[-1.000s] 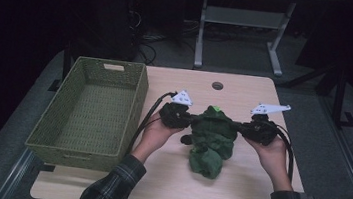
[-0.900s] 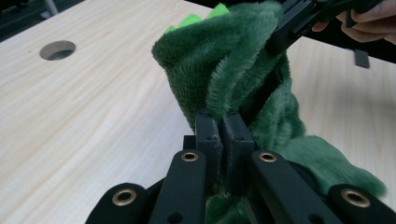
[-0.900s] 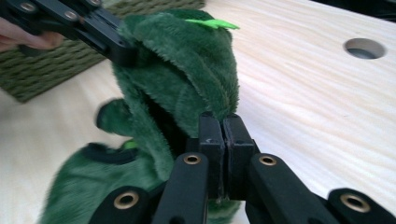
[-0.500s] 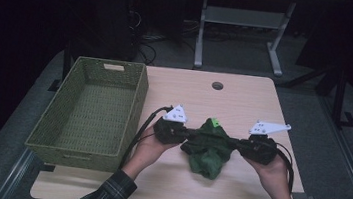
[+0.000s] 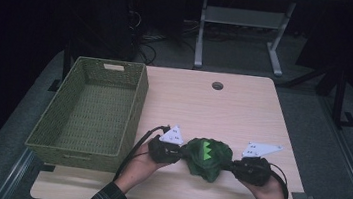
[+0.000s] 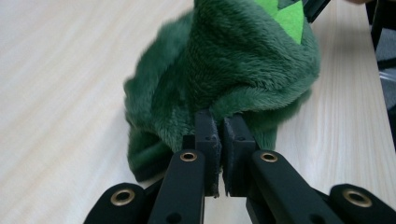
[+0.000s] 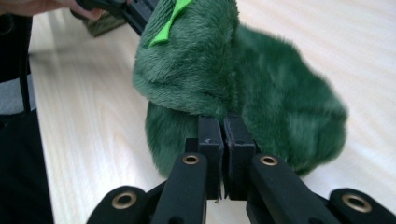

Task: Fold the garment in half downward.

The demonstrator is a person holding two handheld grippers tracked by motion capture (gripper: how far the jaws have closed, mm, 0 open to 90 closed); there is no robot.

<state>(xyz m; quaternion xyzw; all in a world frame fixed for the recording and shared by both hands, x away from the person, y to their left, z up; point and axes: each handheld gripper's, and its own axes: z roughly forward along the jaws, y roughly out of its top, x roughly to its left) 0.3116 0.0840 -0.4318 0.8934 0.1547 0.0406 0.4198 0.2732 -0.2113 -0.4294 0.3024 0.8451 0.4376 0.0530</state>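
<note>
Green plush toy (image 5: 206, 158) now sits nearer the table's (image 5: 244, 107) front edge than a sec ago, w/ left gripper (image 5: 178, 152) & right gripper (image 5: 235, 167) each pinching a side. Prob. just touching the tabletop; basket (image 5: 83, 147) drop not started.

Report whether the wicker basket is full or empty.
Empty: the high view shows the green wicker basket with its woven floor bare, while the green plush toy stays outside it.

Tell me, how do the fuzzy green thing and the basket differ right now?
The green plush toy is soft, furry and dark green; the woven basket is stiff and paler olive. The toy is pinched between the left tool and right tool; the basket stands untouched and much bigger. Both are green and on the table.
</note>
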